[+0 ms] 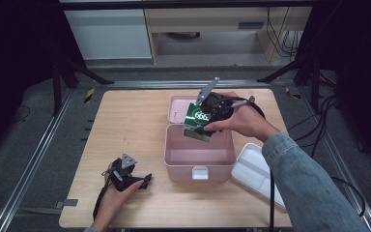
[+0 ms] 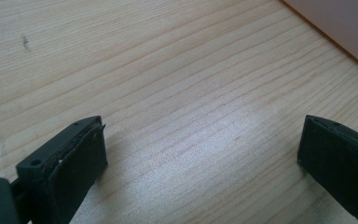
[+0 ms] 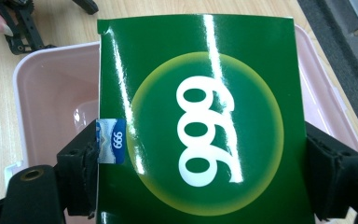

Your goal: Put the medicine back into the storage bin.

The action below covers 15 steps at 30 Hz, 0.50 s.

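Note:
A green carton [image 1: 198, 121] printed with white numerals hangs over the open pink box [image 1: 199, 159], with my right gripper [image 1: 204, 126] shut on it. In the right gripper view the green carton [image 3: 200, 121] sits squeezed between both jaws, above the pink box's hollow [image 3: 51, 112]. The box's lid [image 1: 178, 107] stands folded back behind it. My left gripper [image 1: 142, 181] rests on the table near the front left, open, with bare wood between its jaws [image 2: 200, 154].
A white tray [image 1: 256, 169] lies right of the pink box, near the table's front right edge. The wooden table [image 1: 125, 125] has bare room on its left half. A corner of the pink box [image 2: 345, 28] shows in the left gripper view.

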Each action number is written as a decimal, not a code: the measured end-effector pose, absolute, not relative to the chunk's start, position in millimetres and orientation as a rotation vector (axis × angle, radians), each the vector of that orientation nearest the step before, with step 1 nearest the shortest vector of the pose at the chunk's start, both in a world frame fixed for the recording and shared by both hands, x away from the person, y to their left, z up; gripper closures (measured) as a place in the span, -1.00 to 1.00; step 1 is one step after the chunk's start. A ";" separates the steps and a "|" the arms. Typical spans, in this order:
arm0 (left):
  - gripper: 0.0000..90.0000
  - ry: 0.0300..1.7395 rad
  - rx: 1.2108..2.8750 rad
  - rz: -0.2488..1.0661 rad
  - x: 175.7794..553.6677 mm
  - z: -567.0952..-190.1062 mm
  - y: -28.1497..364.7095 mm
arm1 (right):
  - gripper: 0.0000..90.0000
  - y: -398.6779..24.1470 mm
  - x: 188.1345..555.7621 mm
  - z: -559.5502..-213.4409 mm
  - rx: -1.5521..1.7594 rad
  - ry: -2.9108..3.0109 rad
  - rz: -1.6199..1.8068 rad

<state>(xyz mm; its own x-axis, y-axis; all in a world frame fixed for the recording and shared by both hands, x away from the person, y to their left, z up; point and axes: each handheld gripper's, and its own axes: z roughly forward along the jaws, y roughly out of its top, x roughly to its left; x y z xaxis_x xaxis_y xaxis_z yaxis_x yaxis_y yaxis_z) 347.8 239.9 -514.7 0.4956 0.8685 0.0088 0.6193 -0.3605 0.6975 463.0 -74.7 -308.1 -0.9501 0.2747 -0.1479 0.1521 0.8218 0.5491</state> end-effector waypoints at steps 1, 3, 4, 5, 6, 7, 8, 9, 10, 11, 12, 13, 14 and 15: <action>-0.99 1.217 2.104 0.505 347.8 -514.7 239.9 | -0.62 -74.7 463.0 -308.1 0.331 2.785 0.812; -0.99 1.219 2.103 0.506 347.6 -514.7 239.5 | -0.62 -72.2 462.9 -309.5 0.320 2.788 0.816; -0.99 1.218 2.103 0.505 347.6 -514.7 239.1 | -0.62 -70.8 462.6 -310.4 0.320 2.793 0.817; -0.99 1.218 2.103 0.505 347.6 -514.7 239.0 | -0.62 -69.4 462.2 -311.7 0.320 2.800 0.813; -0.99 1.218 2.103 0.505 347.6 -514.7 238.9 | -0.62 -68.8 462.4 -312.5 0.317 2.808 0.809; -0.99 1.218 2.103 0.505 347.6 -514.7 238.9 | -0.62 -67.6 462.5 -314.3 0.315 2.807 0.809; -0.99 1.218 2.102 0.506 347.6 -514.7 238.9 | -0.62 -65.2 462.5 -318.1 0.311 2.811 0.807; -0.99 1.218 2.102 0.506 347.6 -514.7 238.9 | -0.62 -64.0 462.5 -319.8 0.306 2.817 0.804; -0.99 1.218 2.102 0.506 347.6 -514.7 238.9 | -0.62 -62.6 462.5 -321.7 0.308 2.823 0.797; -0.99 1.218 2.102 0.506 347.6 -514.7 238.9 | -0.62 -62.6 462.5 -321.7 0.308 2.823 0.797; -0.99 1.217 2.103 0.505 347.6 -514.7 238.9 | -0.62 -59.8 462.4 -324.8 0.296 2.829 0.772; -0.99 1.216 2.104 0.505 347.6 -514.7 239.0 | -0.62 -59.8 462.4 -324.8 0.296 2.829 0.772; -0.99 1.216 2.104 0.506 347.6 -514.7 239.0 | -0.62 -58.4 462.5 -326.4 0.293 2.833 0.771; -0.99 1.216 2.103 0.506 347.6 -514.7 238.9 | -0.62 -55.5 462.5 -328.8 0.284 2.835 0.773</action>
<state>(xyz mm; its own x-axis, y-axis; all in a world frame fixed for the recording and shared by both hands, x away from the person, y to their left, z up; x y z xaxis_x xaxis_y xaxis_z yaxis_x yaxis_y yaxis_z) 347.6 238.9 -514.7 0.4957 0.8685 0.0087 0.6188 -0.3602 0.6981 462.5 -55.5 -328.8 -0.9637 0.2325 -0.1311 0.1337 0.8457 0.5166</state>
